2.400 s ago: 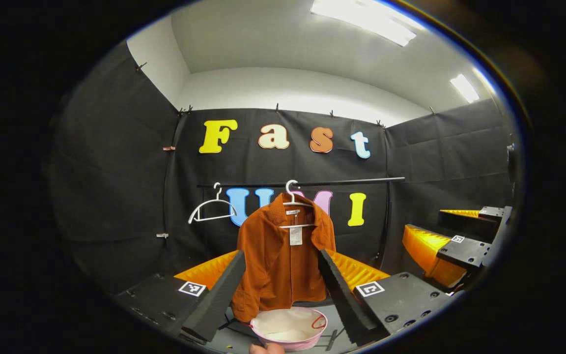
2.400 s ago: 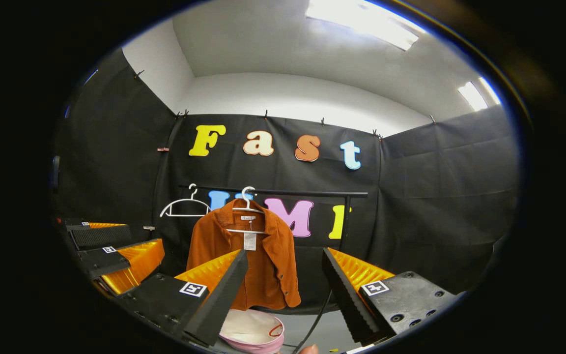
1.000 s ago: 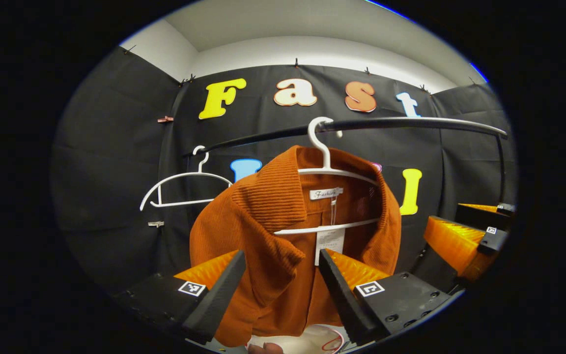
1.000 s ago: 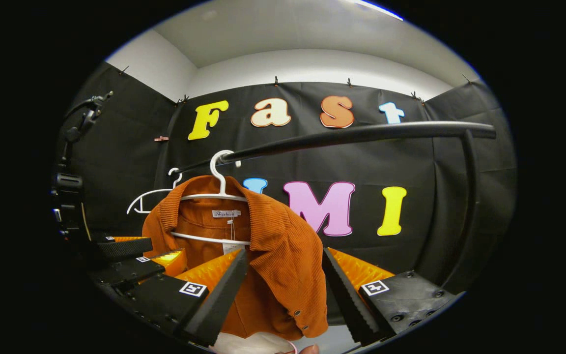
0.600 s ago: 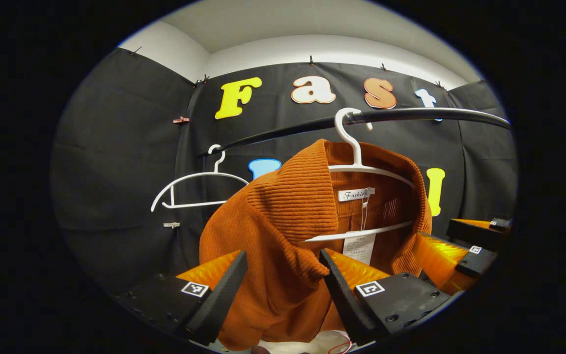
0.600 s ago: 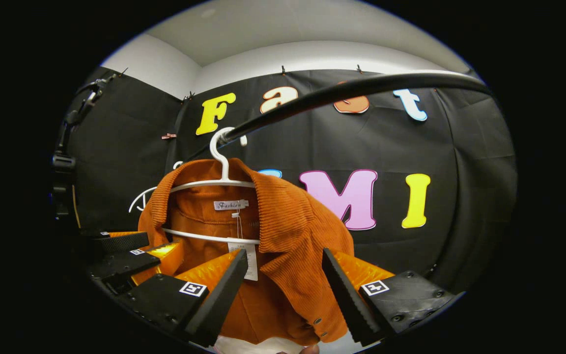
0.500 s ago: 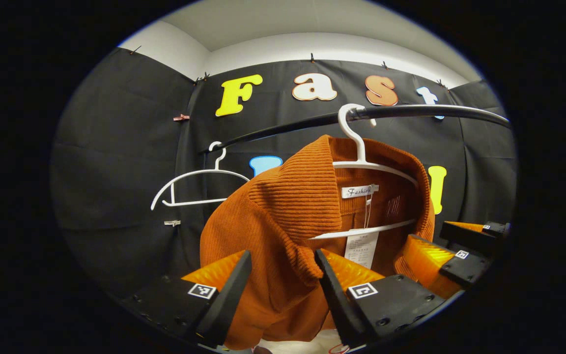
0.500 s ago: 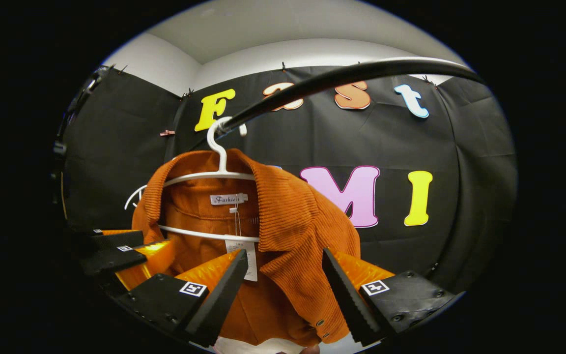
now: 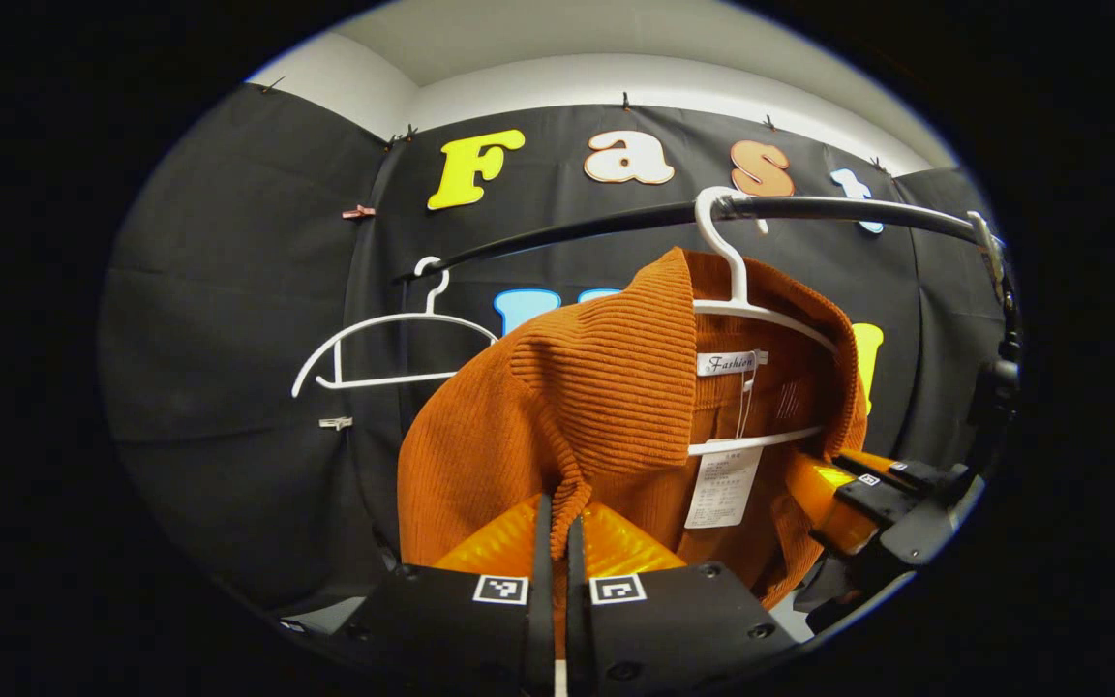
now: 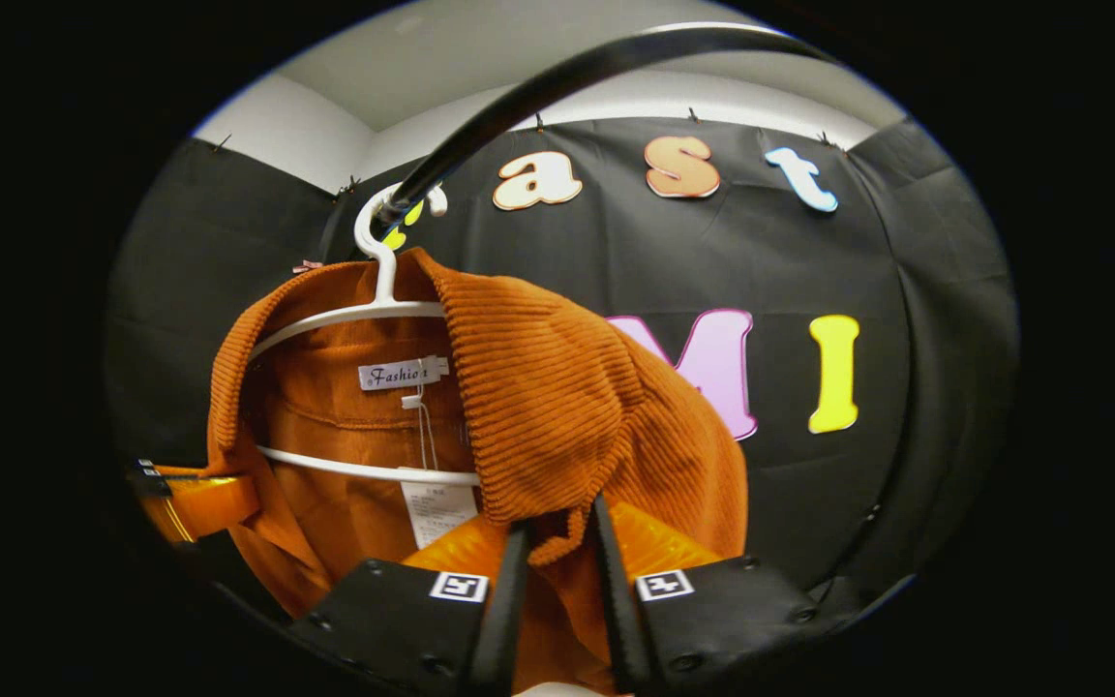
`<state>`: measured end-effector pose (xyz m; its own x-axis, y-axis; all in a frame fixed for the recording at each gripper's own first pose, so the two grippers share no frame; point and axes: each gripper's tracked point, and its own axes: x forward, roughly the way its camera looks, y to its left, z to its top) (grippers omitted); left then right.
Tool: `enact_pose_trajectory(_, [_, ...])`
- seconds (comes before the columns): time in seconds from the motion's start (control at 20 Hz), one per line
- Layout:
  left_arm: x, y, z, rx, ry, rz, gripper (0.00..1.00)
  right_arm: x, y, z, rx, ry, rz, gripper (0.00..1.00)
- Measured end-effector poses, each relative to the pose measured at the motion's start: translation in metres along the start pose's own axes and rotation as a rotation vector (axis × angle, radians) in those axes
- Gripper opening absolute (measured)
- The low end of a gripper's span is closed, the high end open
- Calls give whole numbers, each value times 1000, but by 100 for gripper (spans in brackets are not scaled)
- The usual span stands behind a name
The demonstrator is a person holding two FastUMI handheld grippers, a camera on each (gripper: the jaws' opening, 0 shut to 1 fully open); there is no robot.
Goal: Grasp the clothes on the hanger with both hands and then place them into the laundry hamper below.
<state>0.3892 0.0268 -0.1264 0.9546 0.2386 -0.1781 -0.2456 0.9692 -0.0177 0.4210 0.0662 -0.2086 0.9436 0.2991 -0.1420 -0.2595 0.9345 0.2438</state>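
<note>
An orange corduroy jacket [image 9: 606,387] hangs on a white hanger [image 9: 734,271] hooked over the black rail [image 9: 858,208]. My left gripper [image 9: 557,513] is shut on the tip of the jacket's left collar flap, with cloth pinched between its fingers. In the right gripper view the same jacket [image 10: 538,387] hangs on its hanger [image 10: 364,312] under the rail [image 10: 538,85]. There my right gripper [image 10: 559,523] is shut on the right collar flap, and cloth fills the narrow gap. A paper tag [image 10: 436,508] dangles inside the neck.
An empty white hanger [image 9: 383,379] hangs on the rail to the left of the jacket. The right gripper [image 9: 843,474] shows at the jacket's far edge in the left gripper view. The rail's upright post [image 9: 988,261] stands at the right.
Both grippers have moved in to the collar and gone from wide open to shut on its two flaps. The jacket still hangs on the rail.
</note>
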Motion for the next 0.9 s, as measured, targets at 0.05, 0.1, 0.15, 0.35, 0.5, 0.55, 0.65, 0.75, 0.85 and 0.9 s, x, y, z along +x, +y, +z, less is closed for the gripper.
enact_pose_trajectory(0.05, [-1,-1,0,13,-2,-12,9,0,-4,-8,37,51,3,10])
enact_pose_trajectory(0.1, [0,-2,2,27,-4,-23,8,1,-4,-7,91,63,33,10])
enact_pose_trajectory(0.15, [1,-4,2,36,-5,-34,8,1,3,3,134,66,73,5])
enact_pose_trajectory(0.35, [5,-13,1,39,27,-87,6,1,14,-16,294,228,211,5])
enact_pose_trajectory(0.5, [5,-17,1,9,94,-153,5,-2,5,-22,426,379,269,5])
enact_pose_trajectory(0.55, [3,-18,2,-14,124,-187,5,-4,2,-19,450,406,284,5])
enact_pose_trajectory(0.65, [-1,-17,11,-55,161,-234,5,-6,-6,-12,442,428,298,5])
enact_pose_trajectory(0.75, [-2,-8,31,-55,145,-241,5,-5,-19,9,423,387,299,4])
enact_pose_trajectory(0.85, [-6,-4,53,-19,101,-248,5,-5,-33,37,417,317,292,4])
enact_pose_trajectory(0.9, [-8,0,63,-3,82,-244,5,-4,-40,49,409,275,280,5])
